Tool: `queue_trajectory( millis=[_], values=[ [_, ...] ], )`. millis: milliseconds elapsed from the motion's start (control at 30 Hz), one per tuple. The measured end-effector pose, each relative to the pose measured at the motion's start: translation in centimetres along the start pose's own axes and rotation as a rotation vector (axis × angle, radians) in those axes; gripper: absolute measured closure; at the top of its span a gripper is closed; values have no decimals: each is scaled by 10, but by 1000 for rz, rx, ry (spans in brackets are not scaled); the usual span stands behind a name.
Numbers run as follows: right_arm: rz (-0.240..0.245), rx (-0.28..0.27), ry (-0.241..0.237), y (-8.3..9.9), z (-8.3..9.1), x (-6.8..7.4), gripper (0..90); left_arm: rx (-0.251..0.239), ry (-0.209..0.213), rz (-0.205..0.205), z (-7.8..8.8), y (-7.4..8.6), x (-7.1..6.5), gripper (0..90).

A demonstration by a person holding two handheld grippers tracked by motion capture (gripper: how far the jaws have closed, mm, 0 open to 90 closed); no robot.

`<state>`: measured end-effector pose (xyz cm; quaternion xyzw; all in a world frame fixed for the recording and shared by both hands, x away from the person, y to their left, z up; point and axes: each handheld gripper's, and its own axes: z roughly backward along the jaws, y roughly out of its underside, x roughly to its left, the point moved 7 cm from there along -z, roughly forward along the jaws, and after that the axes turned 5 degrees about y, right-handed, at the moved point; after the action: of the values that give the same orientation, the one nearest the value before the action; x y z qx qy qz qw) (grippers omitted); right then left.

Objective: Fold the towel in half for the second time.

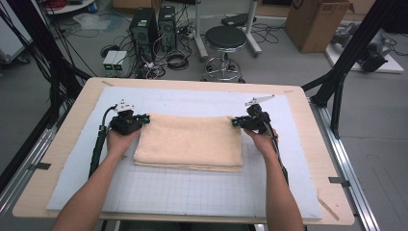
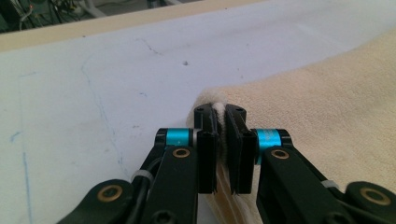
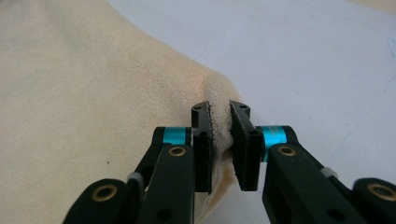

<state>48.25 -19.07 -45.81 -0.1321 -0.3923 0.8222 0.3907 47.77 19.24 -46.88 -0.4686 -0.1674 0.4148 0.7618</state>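
Cream terry towel (image 1: pixel 189 142) is lying folded in a thick rectangle on the pale grid mat (image 1: pixel 192 192) covering your table (image 1: pixel 317 159), roughly centred, slightly toward the far side.

Your left claw (image 1: pixel 143 119) is clamping the towel's far left corner; in the left gripper view (image 2: pixel 221 140) the jaws are sitting nearly together with a pinch of cloth squeezed between the pads. Your right claw (image 1: pixel 235 122) is doing the same at the far right corner; in the right gripper view (image 3: pixel 221 144) the cloth is bunching up between the pads and the towel is spreading away to the left of frame.

Both hands are coming in from the near edge, one on each side of the towel, claws pointing inward at each other across its far edge. Near edge of the towel is resting flat on the mat, layers stacked and showing at the front. Cables are trailing back along each forearm.

Past the table, a black stool (image 1: pixel 225 41) is standing on the floor.
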Motion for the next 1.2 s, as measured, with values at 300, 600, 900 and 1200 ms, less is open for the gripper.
queue_trajectory(
  millis=[300,600,900,1200],
  values=[
    [-46,20,-3,8,-8,-5,711,6,16,8,-1,4,3,766],
    [-58,-70,-1,-5,11,3,512,-38,61,12,16,-5,-1,628],
    [-47,-91,15,-9,24,11,426,-54,93,-19,30,-9,-11,569],
    [-32,-112,24,-14,31,20,362,-59,110,-39,33,-13,-20,541]
  ],
)
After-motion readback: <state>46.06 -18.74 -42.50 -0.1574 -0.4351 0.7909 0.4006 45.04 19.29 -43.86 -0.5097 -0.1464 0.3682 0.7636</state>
